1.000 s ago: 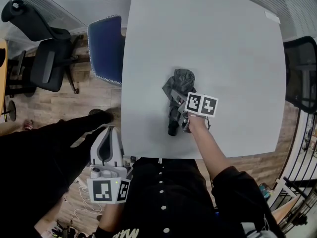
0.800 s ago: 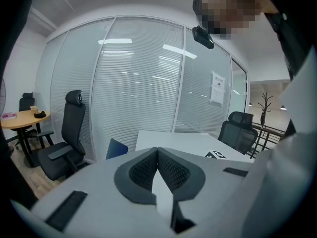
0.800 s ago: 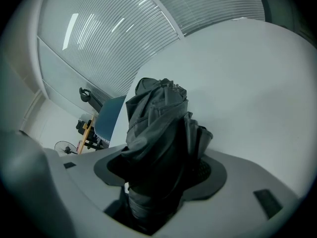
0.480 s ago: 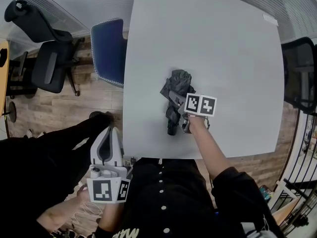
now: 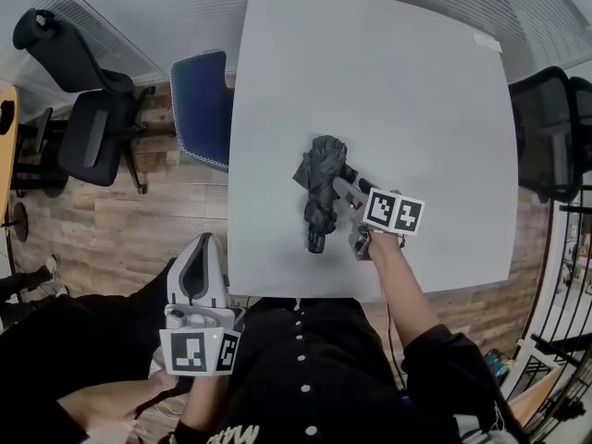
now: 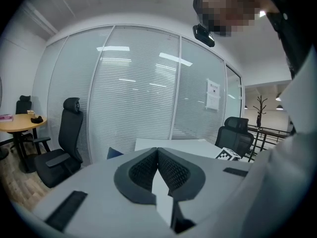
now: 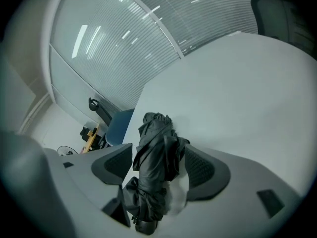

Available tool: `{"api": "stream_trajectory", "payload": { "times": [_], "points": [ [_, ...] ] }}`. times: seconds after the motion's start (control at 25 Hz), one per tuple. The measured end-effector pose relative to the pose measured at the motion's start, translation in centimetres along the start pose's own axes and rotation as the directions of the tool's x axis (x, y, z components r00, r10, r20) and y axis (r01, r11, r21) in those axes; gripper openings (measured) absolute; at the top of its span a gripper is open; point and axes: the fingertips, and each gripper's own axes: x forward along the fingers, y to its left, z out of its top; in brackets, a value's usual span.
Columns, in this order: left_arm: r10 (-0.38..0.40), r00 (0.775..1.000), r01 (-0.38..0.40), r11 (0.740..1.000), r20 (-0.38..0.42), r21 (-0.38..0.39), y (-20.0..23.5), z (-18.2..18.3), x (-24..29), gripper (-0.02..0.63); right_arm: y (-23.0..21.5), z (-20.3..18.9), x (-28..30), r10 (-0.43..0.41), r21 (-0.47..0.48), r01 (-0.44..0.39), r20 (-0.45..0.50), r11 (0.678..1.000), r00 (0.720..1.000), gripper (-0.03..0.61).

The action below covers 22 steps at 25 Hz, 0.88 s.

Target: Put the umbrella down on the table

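Observation:
A folded black umbrella (image 5: 319, 188) lies on the white table (image 5: 416, 91), handle end toward the near edge. My right gripper (image 5: 342, 187) hovers just over its right side and is open. In the right gripper view the umbrella (image 7: 156, 167) lies on the table (image 7: 237, 83) below, framed by the spread jaws of the right gripper (image 7: 161, 155), and neither pad presses on it. My left gripper (image 5: 205, 243) is shut and empty, held off the table's near left corner. In the left gripper view, the left gripper (image 6: 157, 152) has its pads together.
A blue chair (image 5: 202, 104) stands against the table's left edge, with black office chairs (image 5: 79, 109) further left and another (image 5: 546, 137) at the right. A person's dark-clothed legs (image 5: 55, 340) are at lower left. A round wooden table (image 6: 20, 123) stands by the glass wall.
My right gripper has lifted and drawn back toward the lower right, off the umbrella, which stays lying on the table. The left gripper has kept still. The bystander's legs have shifted lower left.

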Motion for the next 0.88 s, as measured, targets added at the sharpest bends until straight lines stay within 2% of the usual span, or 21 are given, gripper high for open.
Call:
{"api": "stream_trajectory", "payload": {
  "times": [0.08, 0.2, 0.24, 0.32, 0.44, 0.52, 0.68, 0.88],
  "points": [
    [-0.006, 1.000, 0.006, 1.000, 0.011, 0.004, -0.2, 0.3, -0.2, 0.015, -0.1, 1.2, -2.2, 0.006, -0.025, -0.003, 0.083, 1.000, 0.996, 0.320],
    [-0.019, 0.999, 0.019, 1.000, 0.030, 0.014, -0.4, 0.8, -0.4, 0.015, 0.6, 3.3, -6.3, 0.039, -0.087, -0.017, 0.263, 0.996, 0.964, 0.065],
    [-0.024, 0.999, 0.024, 1.000, 0.037, 0.017, -0.6, 1.0, -0.5, 0.015, 1.3, 3.8, -7.6, 0.078, -0.111, -0.045, 0.313, 0.993, 0.947, 0.051],
    [-0.032, 0.998, 0.031, 0.999, 0.051, 0.022, -0.8, 1.3, -0.7, 0.015, 3.0, 4.6, -10.2, 0.174, -0.148, -0.126, 0.385, 0.981, 0.906, 0.041],
    [-0.042, 0.997, 0.040, 0.999, 0.068, 0.029, -1.2, 1.9, -1.0, 0.015, 5.8, 5.8, -14.3, 0.327, -0.190, -0.268, 0.465, 0.944, 0.823, 0.040],
    [-0.049, 0.995, 0.046, 0.998, 0.083, 0.035, -1.4, 2.3, -1.2, 0.015, 7.2, 6.5, -16.9, 0.380, -0.246, -0.294, 0.497, 0.924, 0.780, 0.040],
    [-0.059, 0.992, 0.054, 0.997, 0.113, 0.046, -1.7, 3.1, -1.8, 0.015, 8.6, 7.7, -21.7, 0.372, -0.366, -0.183, 0.558, 0.913, 0.742, 0.037],
    [-0.079, 0.985, 0.070, 0.996, 0.152, 0.063, -2.1, 4.3, -2.4, 0.015, 9.4, 8.1, -26.2, 0.336, -0.427, -0.050, 0.628, 0.903, 0.702, 0.037]
  ]
}}
